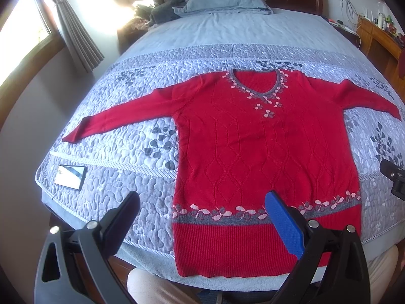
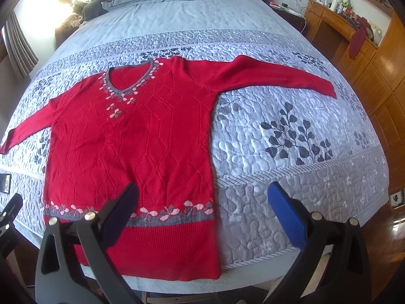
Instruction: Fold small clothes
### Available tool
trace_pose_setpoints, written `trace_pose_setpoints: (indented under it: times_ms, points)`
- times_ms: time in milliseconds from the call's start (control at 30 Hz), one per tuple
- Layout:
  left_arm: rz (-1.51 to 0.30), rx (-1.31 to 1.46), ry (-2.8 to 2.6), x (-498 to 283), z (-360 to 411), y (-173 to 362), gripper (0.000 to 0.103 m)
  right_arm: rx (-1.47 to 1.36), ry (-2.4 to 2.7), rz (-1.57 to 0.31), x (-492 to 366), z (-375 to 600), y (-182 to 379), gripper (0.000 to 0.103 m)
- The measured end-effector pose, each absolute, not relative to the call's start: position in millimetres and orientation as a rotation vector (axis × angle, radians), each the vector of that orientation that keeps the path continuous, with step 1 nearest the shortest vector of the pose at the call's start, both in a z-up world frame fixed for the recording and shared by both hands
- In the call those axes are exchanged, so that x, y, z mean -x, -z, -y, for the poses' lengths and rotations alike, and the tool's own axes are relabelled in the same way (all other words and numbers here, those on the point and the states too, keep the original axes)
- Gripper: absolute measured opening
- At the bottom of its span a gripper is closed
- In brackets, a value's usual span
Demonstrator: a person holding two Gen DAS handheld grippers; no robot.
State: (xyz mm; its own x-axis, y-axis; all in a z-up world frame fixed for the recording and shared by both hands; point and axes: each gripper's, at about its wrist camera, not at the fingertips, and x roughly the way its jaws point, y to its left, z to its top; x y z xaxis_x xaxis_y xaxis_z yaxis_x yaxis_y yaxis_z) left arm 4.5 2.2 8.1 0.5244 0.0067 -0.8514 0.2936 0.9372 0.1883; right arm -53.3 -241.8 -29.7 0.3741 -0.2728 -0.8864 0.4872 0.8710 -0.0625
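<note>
A red knitted sweater [image 1: 248,136] [image 2: 131,136] with a grey V-neck and a grey flower band near the hem lies flat, front up, on the quilted bed, both sleeves spread out sideways. My left gripper [image 1: 202,200] hovers open over the sweater's lower left hem, with nothing between its fingers. My right gripper [image 2: 202,190] is open too, above the sweater's lower right hem and side edge, holding nothing. The right gripper's tip [image 1: 395,177] shows at the right edge of the left wrist view.
A grey-white quilt [image 2: 291,131] with dark leaf prints covers the bed. A phone [image 1: 71,176] lies on the quilt near the left front corner. A pillow [image 1: 225,1] and dark clothes sit at the headboard. Wooden cabinets [image 2: 367,58] stand to the right, a window with a curtain [image 1: 76,38] to the left.
</note>
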Motion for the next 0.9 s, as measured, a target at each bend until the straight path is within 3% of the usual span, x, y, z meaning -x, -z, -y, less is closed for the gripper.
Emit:
trace_pose_setpoints:
  times_ms: [900]
  points:
    - [-1.019, -0.323, 0.173, -7.4, -5.1, -4.7, 0.099, -0.205, 0.504, -1.084, 53.0, 243.3, 30.3, 0.100]
